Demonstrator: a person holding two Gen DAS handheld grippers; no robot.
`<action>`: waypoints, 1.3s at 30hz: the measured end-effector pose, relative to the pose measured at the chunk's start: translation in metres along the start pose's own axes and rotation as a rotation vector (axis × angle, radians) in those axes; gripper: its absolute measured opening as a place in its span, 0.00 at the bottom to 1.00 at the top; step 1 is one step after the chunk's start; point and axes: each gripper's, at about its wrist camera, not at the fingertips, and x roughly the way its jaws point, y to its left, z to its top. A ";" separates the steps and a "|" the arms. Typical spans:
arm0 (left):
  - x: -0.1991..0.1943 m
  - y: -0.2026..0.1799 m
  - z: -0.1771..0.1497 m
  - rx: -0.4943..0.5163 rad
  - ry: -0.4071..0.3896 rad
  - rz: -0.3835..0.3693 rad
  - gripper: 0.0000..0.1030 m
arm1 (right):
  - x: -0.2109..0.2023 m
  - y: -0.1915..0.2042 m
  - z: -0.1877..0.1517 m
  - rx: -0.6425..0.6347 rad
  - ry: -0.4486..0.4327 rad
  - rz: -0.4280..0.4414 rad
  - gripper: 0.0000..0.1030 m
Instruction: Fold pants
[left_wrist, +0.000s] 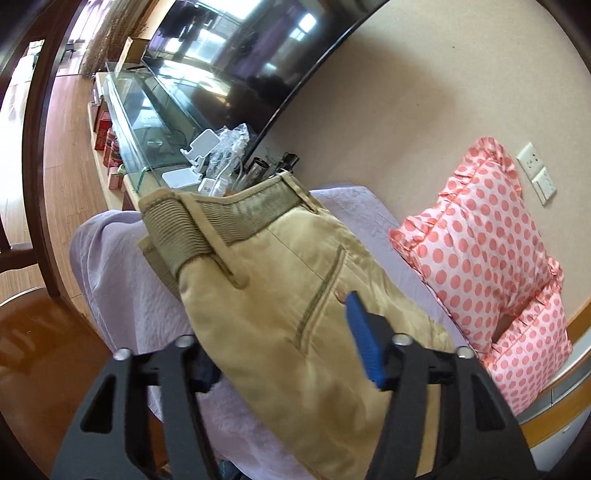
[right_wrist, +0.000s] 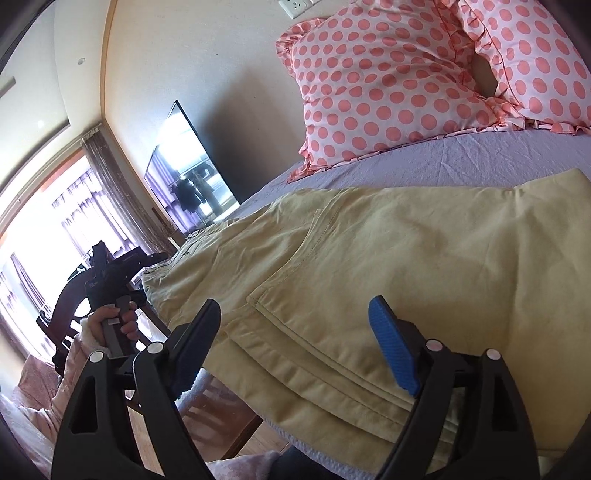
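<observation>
Tan pants (left_wrist: 295, 295) lie on a lilac bed cover (left_wrist: 122, 280), waistband (left_wrist: 236, 214) toward the far end. My left gripper (left_wrist: 284, 350) is open, its jaws wide apart astride the upper part of the pants; the left pad is hidden under the cloth. In the right wrist view the pants (right_wrist: 388, 258) lie folded lengthwise, the leg hems near me. My right gripper (right_wrist: 295, 350) is open, jaws wide apart over the hem edge, holding nothing. The left gripper also shows in the right wrist view (right_wrist: 114, 273), held in a hand.
Two pink polka-dot pillows (right_wrist: 388, 85) lean on the wall at the bed's far side. A large TV (left_wrist: 240, 62) and a glass shelf (left_wrist: 147, 122) with clutter stand beyond the bed end. A dark wooden chair (right_wrist: 70, 306) stands beside the bed.
</observation>
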 end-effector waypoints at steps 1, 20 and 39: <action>0.005 -0.001 0.003 0.004 0.008 0.046 0.20 | -0.001 -0.001 0.000 0.003 -0.001 0.003 0.82; -0.071 -0.367 -0.182 0.919 0.274 -0.594 0.07 | -0.149 -0.093 0.007 0.256 -0.390 -0.182 0.99; -0.082 -0.346 -0.273 1.177 0.545 -0.739 0.56 | -0.150 -0.132 0.024 0.324 -0.207 -0.208 0.98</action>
